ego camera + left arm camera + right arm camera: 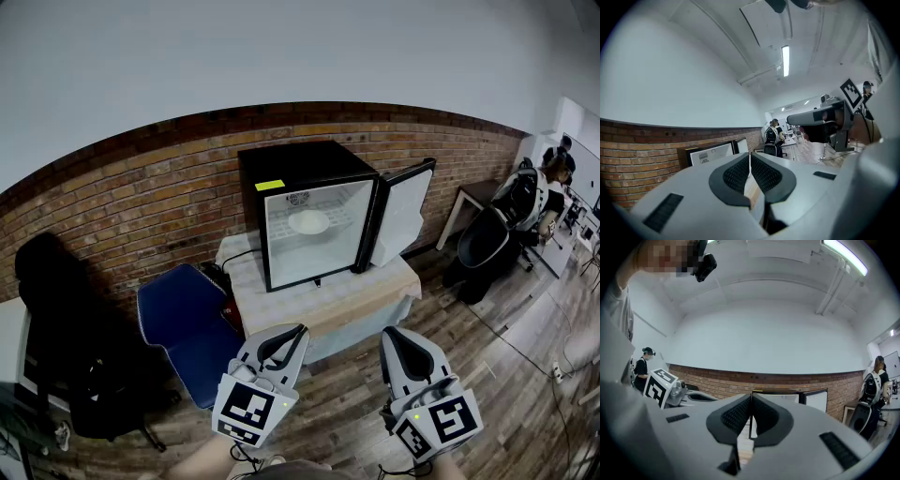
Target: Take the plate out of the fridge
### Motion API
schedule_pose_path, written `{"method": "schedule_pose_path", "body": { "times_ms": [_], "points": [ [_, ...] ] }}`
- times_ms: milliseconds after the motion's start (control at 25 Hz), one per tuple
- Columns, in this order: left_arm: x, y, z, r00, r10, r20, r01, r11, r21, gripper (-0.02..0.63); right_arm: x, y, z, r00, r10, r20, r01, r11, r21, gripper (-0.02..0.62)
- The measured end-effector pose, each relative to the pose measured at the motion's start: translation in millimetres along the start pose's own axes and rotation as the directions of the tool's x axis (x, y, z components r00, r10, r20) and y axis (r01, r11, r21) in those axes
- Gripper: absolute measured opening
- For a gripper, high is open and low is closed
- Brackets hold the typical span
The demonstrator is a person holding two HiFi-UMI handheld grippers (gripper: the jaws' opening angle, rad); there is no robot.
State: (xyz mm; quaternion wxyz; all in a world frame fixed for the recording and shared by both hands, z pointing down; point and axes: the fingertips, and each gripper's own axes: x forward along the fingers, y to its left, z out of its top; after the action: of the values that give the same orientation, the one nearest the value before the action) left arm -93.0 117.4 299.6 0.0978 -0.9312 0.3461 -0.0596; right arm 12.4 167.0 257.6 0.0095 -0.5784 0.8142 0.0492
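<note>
A white plate (308, 222) lies on a shelf inside the small black fridge (281, 164), whose door (403, 214) hangs open to the right. The fridge stands on a cloth-covered table (323, 298) against the brick wall. My left gripper (298, 331) and right gripper (388, 334) are held low, well short of the table, both shut with nothing between the jaws. In the left gripper view the left gripper (749, 157) points up past the fridge (711, 152). The right gripper (751, 399) in its own view aims at the fridge (787, 397) too.
A blue chair (187, 323) stands left of the table, with a black bag or coat (66, 328) further left. A black chair (487, 239) and a small white table (464, 202) are at the right, with people (553, 178) at desks beyond.
</note>
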Motion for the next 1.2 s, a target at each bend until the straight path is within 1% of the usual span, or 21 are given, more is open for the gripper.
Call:
{"method": "schedule_pose_path", "body": {
  "times_ms": [360, 640, 840, 1000, 1200],
  "points": [
    [3.0, -8.8, 0.8, 1.0, 0.027, -0.009, -0.027, 1.0, -0.012, 0.023, -11.0, -13.8, 0.0, 0.999, 0.009, 0.033, -0.012, 0.996, 0.086, 0.031],
    [4.7, -26.1, -0.1, 0.999, 0.035, -0.023, -0.035, 0.999, -0.021, 0.023, -23.6, -22.6, -4.3, 0.999, 0.022, 0.036, -0.026, 0.994, 0.107, 0.031],
    [4.8, -39.1, 1.0, 0.999, 0.047, -0.014, -0.047, 0.999, -0.011, 0.018, -34.2, -26.9, -9.5, 0.998, 0.043, 0.035, -0.046, 0.993, 0.11, 0.031],
    [7.3, -52.1, -0.6, 0.998, 0.06, -0.029, -0.061, 0.998, -0.023, 0.018, -45.0, -32.9, -14.9, 0.998, 0.06, 0.031, -0.063, 0.991, 0.115, 0.031],
    [9.2, -65.7, -3.5, 0.997, 0.072, -0.036, -0.072, 0.997, -0.007, 0.018, -58.2, -41.0, -25.3, 0.997, 0.073, 0.022, -0.075, 0.99, 0.122, 0.031]
  ]
}}
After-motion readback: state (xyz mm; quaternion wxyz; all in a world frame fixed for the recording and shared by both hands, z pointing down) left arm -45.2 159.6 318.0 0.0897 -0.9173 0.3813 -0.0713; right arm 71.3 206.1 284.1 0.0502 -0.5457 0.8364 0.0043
